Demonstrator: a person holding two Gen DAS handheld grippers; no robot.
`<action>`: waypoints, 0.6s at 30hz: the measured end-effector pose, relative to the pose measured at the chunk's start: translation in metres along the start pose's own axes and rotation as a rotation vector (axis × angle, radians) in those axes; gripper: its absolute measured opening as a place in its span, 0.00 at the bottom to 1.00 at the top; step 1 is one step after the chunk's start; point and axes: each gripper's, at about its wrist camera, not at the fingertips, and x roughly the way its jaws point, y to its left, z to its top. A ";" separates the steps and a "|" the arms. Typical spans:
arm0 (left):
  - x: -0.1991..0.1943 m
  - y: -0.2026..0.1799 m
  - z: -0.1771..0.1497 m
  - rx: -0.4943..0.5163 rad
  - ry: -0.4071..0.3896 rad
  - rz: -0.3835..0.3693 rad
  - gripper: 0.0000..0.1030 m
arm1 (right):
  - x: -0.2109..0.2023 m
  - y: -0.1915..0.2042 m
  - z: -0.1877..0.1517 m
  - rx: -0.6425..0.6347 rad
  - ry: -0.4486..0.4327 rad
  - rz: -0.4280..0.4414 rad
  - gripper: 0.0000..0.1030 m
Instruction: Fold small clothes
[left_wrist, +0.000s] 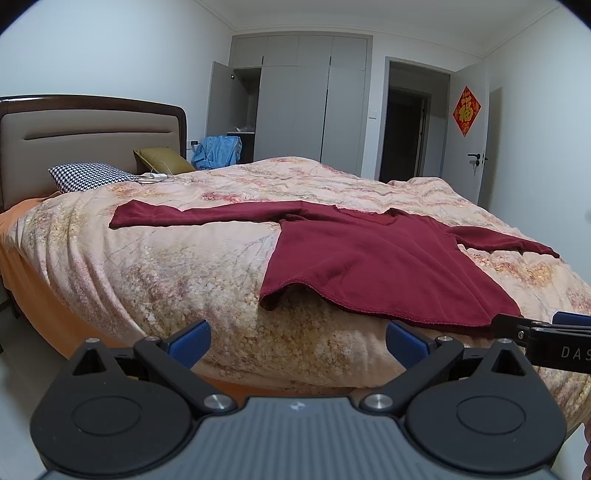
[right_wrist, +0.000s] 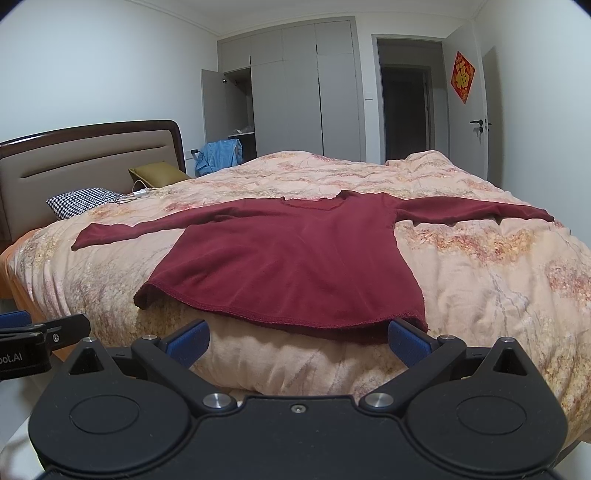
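Nearest the lens in each wrist view is a tool: the left tool (left_wrist: 297, 341) and the right tool (right_wrist: 297, 341) both hang at the near edge of the bed (right_wrist: 480, 295) with their blue-padded jaws spread wide and nothing between them. Neither touches cloth, though the right tool sits just below the hem.

Just beyond them a dark red long-sleeved top (right_wrist: 295, 266) lies flat on the floral quilt (left_wrist: 166, 266), hem toward the cameras and slightly draped over the edge, neckline away, both sleeves stretched out to the sides. No fold shows anywhere on it, so the garment looks laid out and smoothed but the folding itself appears not yet begun; sleeves and body would all remain to be brought in.

Farther up the bed lie a houndstooth pillow (left_wrist: 88, 177) and an olive cushion (left_wrist: 162, 160) against the headboard (left_wrist: 74, 136). Behind stand a grey wardrobe (right_wrist: 288, 96) and an open doorway (right_wrist: 406, 110).
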 end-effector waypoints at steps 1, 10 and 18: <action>0.000 -0.001 0.000 0.000 0.000 0.000 1.00 | 0.000 0.000 0.000 0.000 0.000 0.000 1.00; 0.000 0.000 0.000 -0.001 0.000 0.000 1.00 | 0.000 0.000 0.000 0.001 0.001 0.001 1.00; 0.000 -0.001 0.000 0.000 0.001 0.000 1.00 | 0.001 0.000 0.000 0.002 0.002 0.001 1.00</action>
